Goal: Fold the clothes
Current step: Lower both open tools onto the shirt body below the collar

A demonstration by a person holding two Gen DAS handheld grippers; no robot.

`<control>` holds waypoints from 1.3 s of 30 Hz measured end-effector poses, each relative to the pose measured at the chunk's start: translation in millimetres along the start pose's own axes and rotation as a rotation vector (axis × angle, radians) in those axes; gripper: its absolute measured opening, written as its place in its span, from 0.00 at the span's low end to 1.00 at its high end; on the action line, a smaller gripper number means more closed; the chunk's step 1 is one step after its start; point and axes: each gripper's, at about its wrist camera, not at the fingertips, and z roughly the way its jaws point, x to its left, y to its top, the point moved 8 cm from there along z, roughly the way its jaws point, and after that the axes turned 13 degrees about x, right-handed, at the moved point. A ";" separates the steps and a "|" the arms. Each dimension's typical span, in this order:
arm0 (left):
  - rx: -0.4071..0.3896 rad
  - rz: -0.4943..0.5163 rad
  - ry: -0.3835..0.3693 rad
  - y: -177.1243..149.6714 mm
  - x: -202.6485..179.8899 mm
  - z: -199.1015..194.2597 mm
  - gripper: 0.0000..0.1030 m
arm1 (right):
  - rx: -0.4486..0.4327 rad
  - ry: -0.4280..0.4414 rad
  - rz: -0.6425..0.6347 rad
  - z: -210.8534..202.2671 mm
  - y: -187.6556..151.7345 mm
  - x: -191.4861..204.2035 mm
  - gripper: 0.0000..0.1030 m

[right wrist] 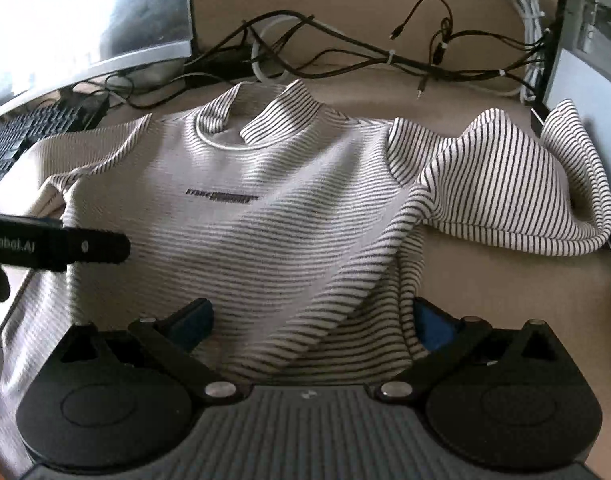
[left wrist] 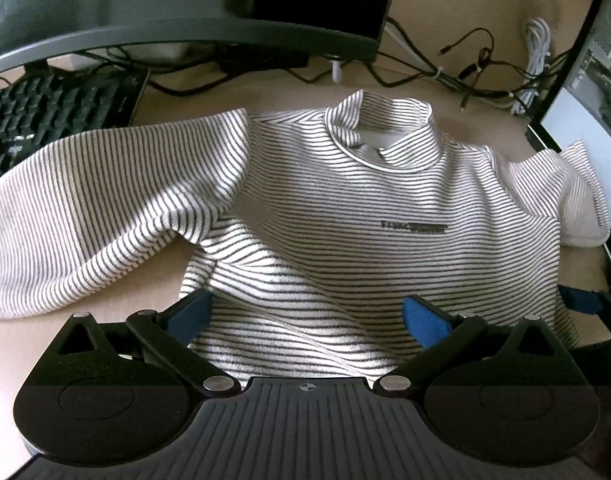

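Striped sweater (left wrist: 345,200) spread face-up on the tabletop (left wrist: 117,280), collar at 12 o'clock, hem at 6. Left gripper (left wrist: 307,312) wide open astride the hem's left part, gripping nothing. Right gripper (right wrist: 311,322) wide open over the hem's right corner, fabric bunched between the fingers, unclamped. Cables (right wrist: 345,56) beyond the collar.

Striped shirt (right wrist: 273,216) flat on desk (right wrist: 485,288); right gripper (right wrist: 311,320) fingers (right wrist: 193,318) spread over hem.
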 end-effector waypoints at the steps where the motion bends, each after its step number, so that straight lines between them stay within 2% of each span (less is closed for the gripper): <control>1: 0.000 -0.001 -0.003 -0.4 -0.4 -0.1 1.00 | 0.009 0.003 -0.011 -2.5 -2.9 -0.3 1.00; 8: 0.007 0.017 -0.026 -6.4 -13.6 -4.8 1.00 | 0.022 -0.034 0.042 -8.0 -26.0 -25.5 1.00; 10: -0.027 0.001 -0.056 -2.5 -17.8 -15.0 1.00 | 0.030 -0.042 0.056 -10.4 -29.9 -31.6 1.00; 14: -0.146 -0.016 -0.044 12.5 -17.6 -46.0 1.00 | 0.044 -0.035 0.081 -14.2 -33.6 -34.2 1.00; 16: -0.148 -0.020 -0.039 19.6 -18.9 -48.4 1.00 | 0.043 -0.036 0.085 -14.7 -33.8 -33.6 1.00; 19: -0.152 0.054 -0.027 30.2 -33.5 -29.5 1.00 | 0.003 -0.059 0.083 -18.6 -30.3 -31.8 1.00; 22: -0.243 0.106 0.060 45.8 -41.3 -2.7 1.00 | -0.089 -0.110 0.096 -30.2 -15.8 -30.9 1.00; 24: -0.288 0.146 0.097 54.3 -47.2 14.1 1.00 | -0.108 -0.113 0.096 -30.8 -13.1 -31.3 1.00; 25: -0.287 0.166 0.101 56.8 -50.7 23.7 1.00 | -0.106 -0.108 0.092 -28.0 -13.8 -30.8 1.00; 27: -0.212 0.203 0.076 56.7 -57.2 46.3 1.00 | -0.101 -0.097 0.084 -22.5 -15.2 -29.6 1.00; 28: -0.214 0.220 0.090 56.1 -59.8 51.2 1.00 | -0.099 -0.092 0.080 -19.7 -15.9 -29.0 1.00; 29: -0.249 0.237 0.123 55.7 -62.2 51.1 1.00 | -0.097 -0.087 0.077 -16.9 -16.7 -28.5 1.00; 31: -0.265 0.230 0.148 52.3 -63.4 51.1 1.00 | -0.092 -0.077 0.069 -11.3 -18.1 -27.3 1.00; 36: -0.249 0.192 0.093 52.9 -58.1 54.0 1.00 | -0.117 -0.060 0.082 4.4 -13.8 -31.0 1.00; 39: -0.252 0.199 0.109 52.3 -61.2 52.7 1.00 | -0.123 -0.062 0.065 8.3 -5.6 -30.9 1.00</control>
